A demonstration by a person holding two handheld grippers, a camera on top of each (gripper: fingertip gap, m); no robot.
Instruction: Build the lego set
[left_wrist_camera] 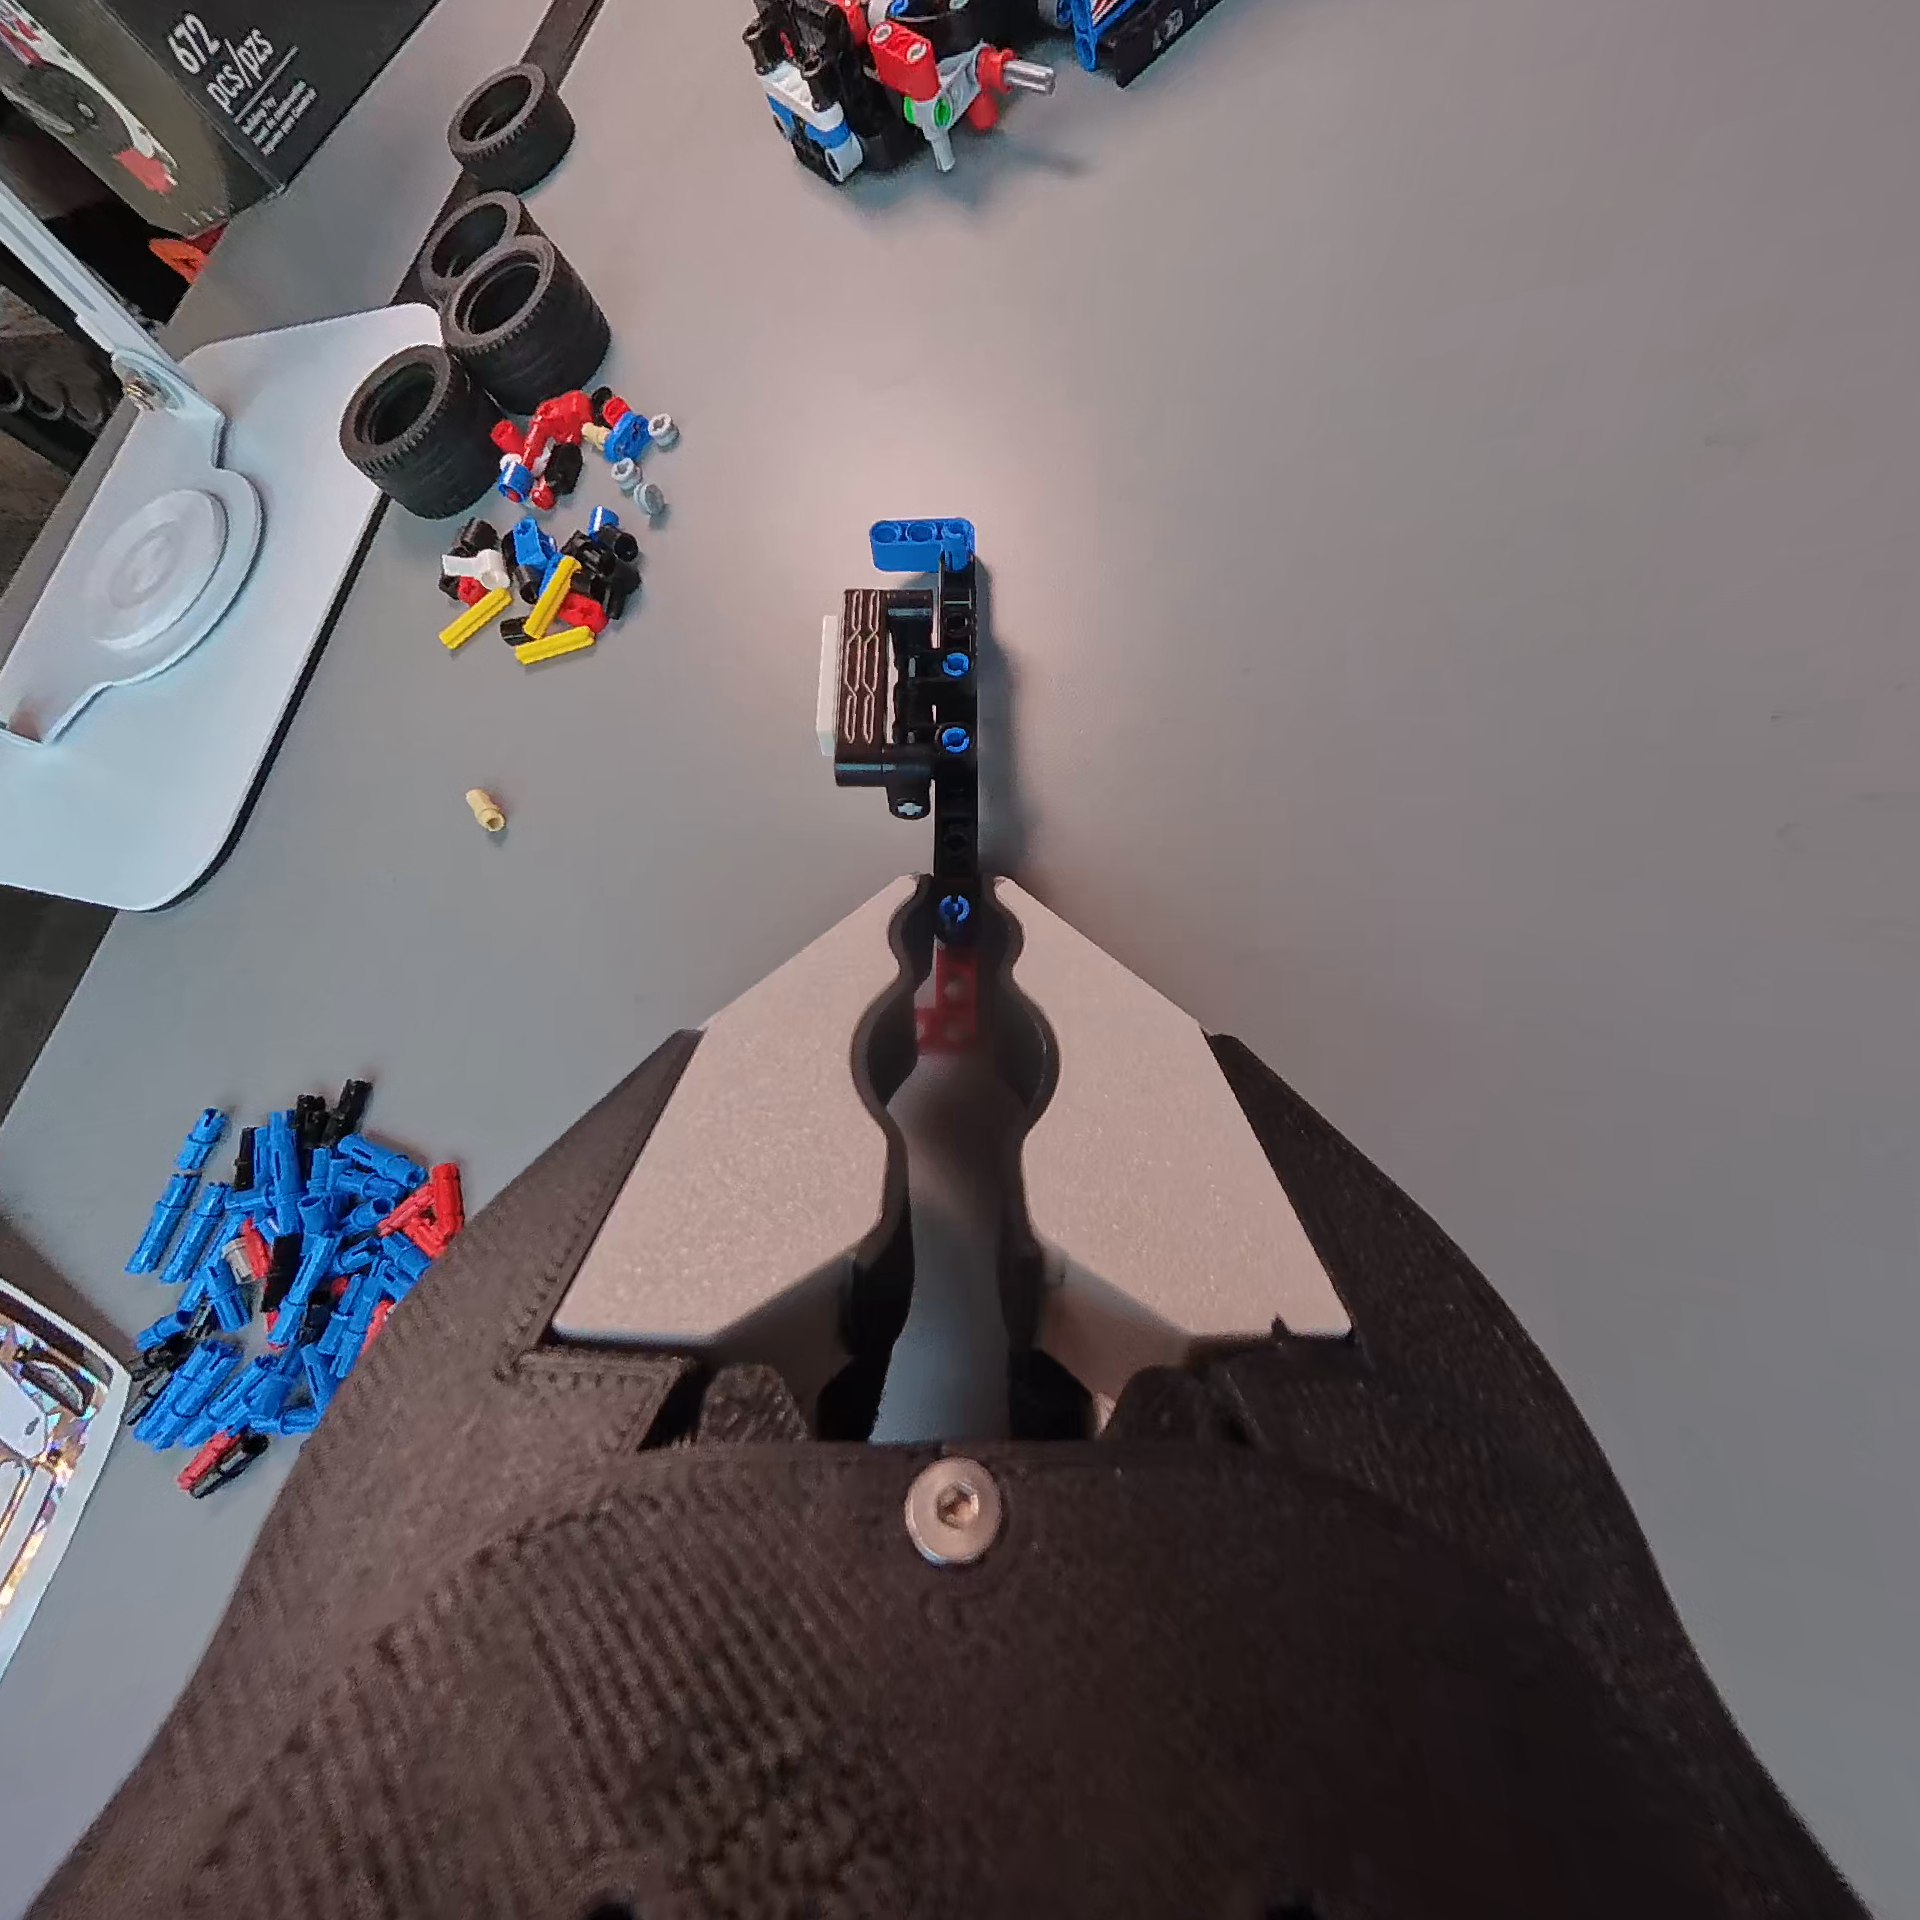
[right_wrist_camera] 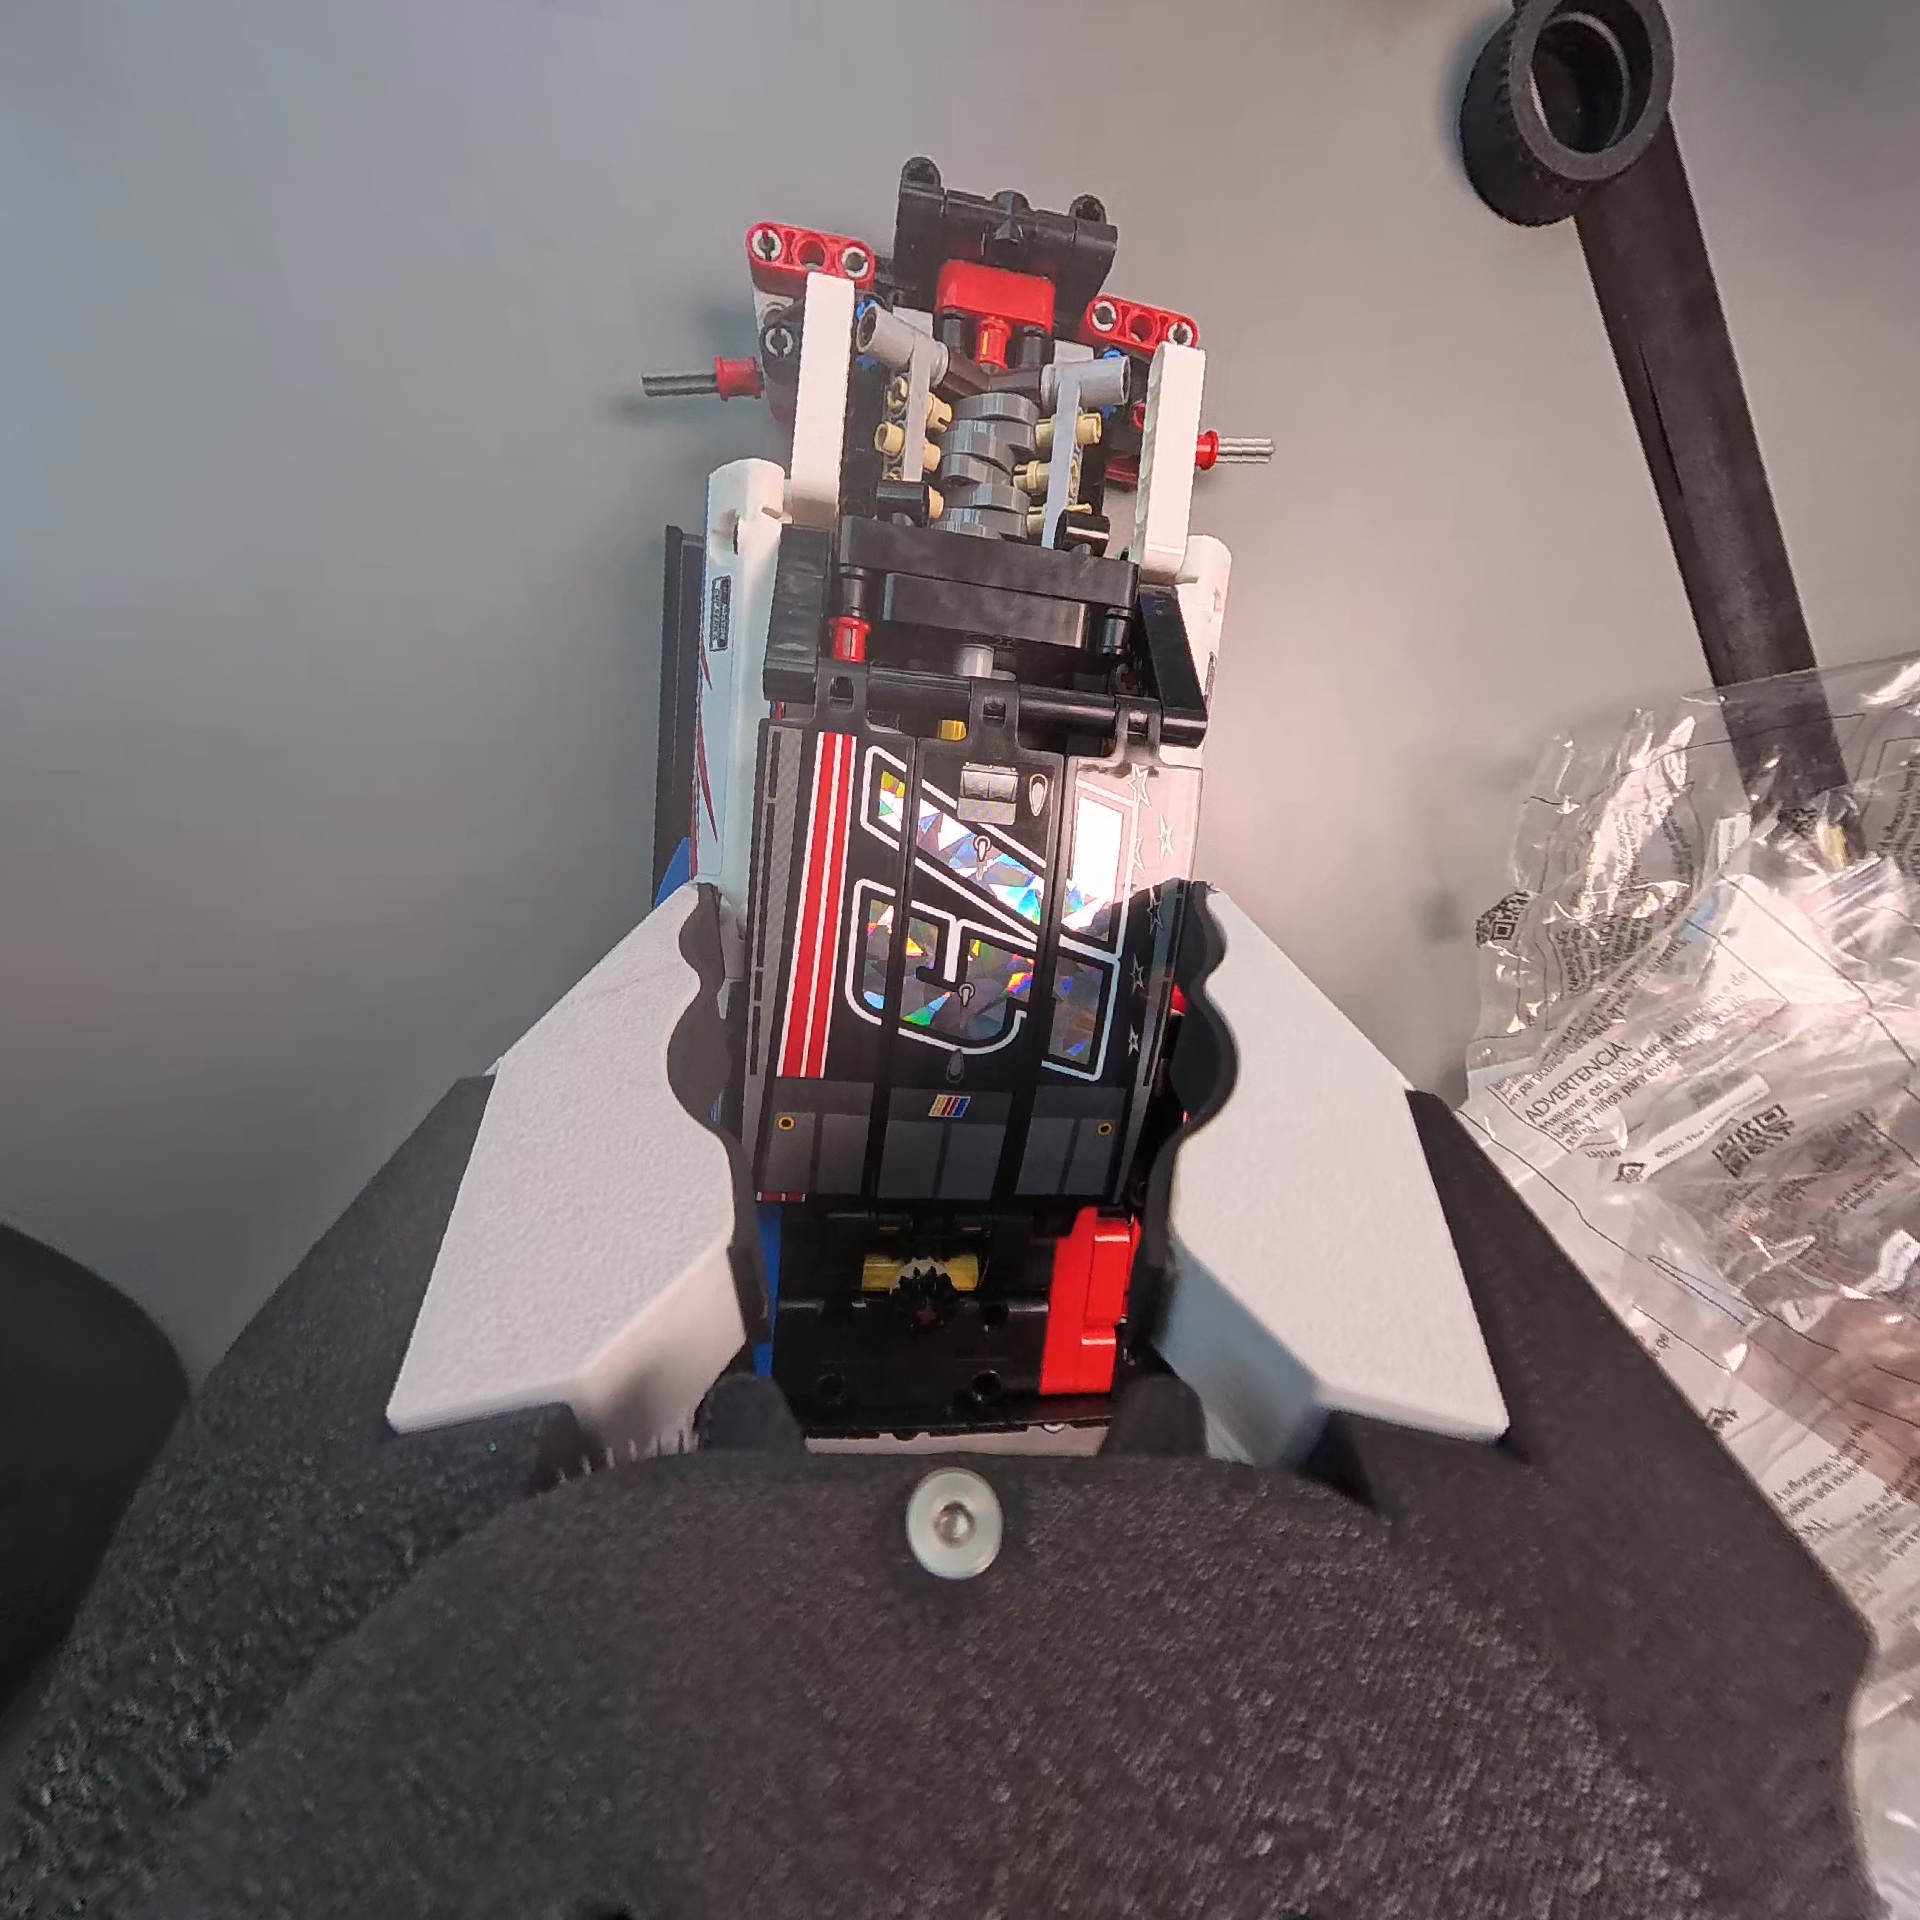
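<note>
My left gripper (left_wrist_camera: 958, 885) is shut on a small sub-assembly (left_wrist_camera: 935, 707): a long black beam with blue pins, a grille panel on its left side and a blue piece at its far end. It holds it over the grey table (left_wrist_camera: 1351, 520). My right gripper (right_wrist_camera: 951, 899) is shut on the partly built car body (right_wrist_camera: 956, 727), gripping its black roof panel with red stripes and shiny stickers. The open engine bay and red axle pins point away from me. The far part of that car (left_wrist_camera: 894, 83) shows at the top of the left wrist view.
Black tyres (left_wrist_camera: 478, 343) stand at the upper left beside a loose pile of mixed small parts (left_wrist_camera: 540, 540). A heap of blue, black and red pins (left_wrist_camera: 281, 1278) lies at the lower left. A white stand base (left_wrist_camera: 156, 582) and the set's box (left_wrist_camera: 156, 94) sit left. Clear plastic bags (right_wrist_camera: 1704, 1091) lie right of the car. The grippers' ends are close to 30 centimeters from one another.
</note>
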